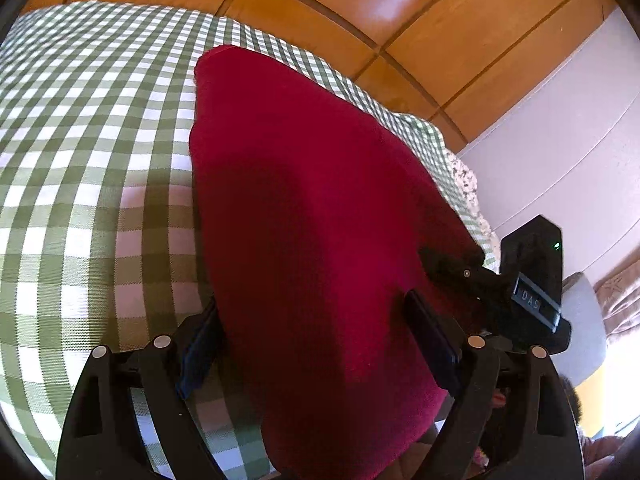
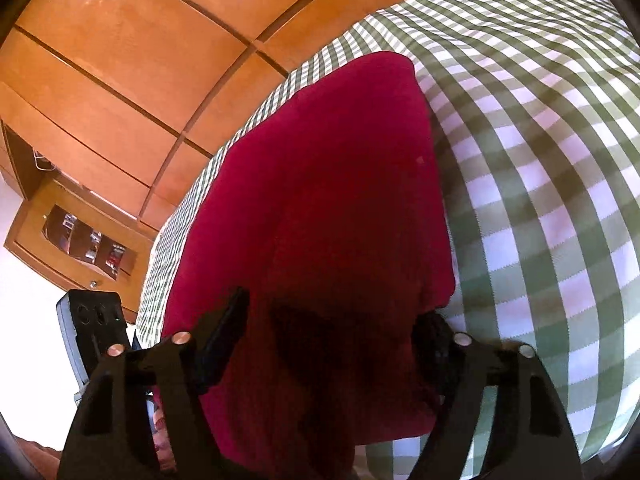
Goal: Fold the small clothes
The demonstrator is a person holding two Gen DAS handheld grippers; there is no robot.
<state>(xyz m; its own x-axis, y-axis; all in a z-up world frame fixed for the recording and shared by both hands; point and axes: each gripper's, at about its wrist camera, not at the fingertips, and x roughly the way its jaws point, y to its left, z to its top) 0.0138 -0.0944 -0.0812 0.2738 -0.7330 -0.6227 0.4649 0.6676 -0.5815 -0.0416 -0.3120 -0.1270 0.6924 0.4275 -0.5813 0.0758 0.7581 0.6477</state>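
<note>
A dark red garment (image 1: 304,208) lies lengthwise on a green-and-white checked bedcover (image 1: 88,152). My left gripper (image 1: 316,338) hovers over its near end, jaws wide apart, with the cloth lying between the two fingers and the pads not visibly pressing it. In the right wrist view the same red garment (image 2: 336,200) runs away from me over the checked cover (image 2: 540,184). My right gripper (image 2: 330,338) straddles its near end, jaws apart, cloth bunched and shadowed between them. The right gripper's body (image 1: 532,280) shows at the cloth's right edge in the left view.
An orange wooden panelled headboard or wardrobe (image 1: 400,20) stands behind the bed. A white wall (image 1: 560,140) is at the right. A wooden bedside cabinet (image 2: 80,240) sits at the left. The left gripper's body (image 2: 92,328) shows low left. The bed edge is close on both sides.
</note>
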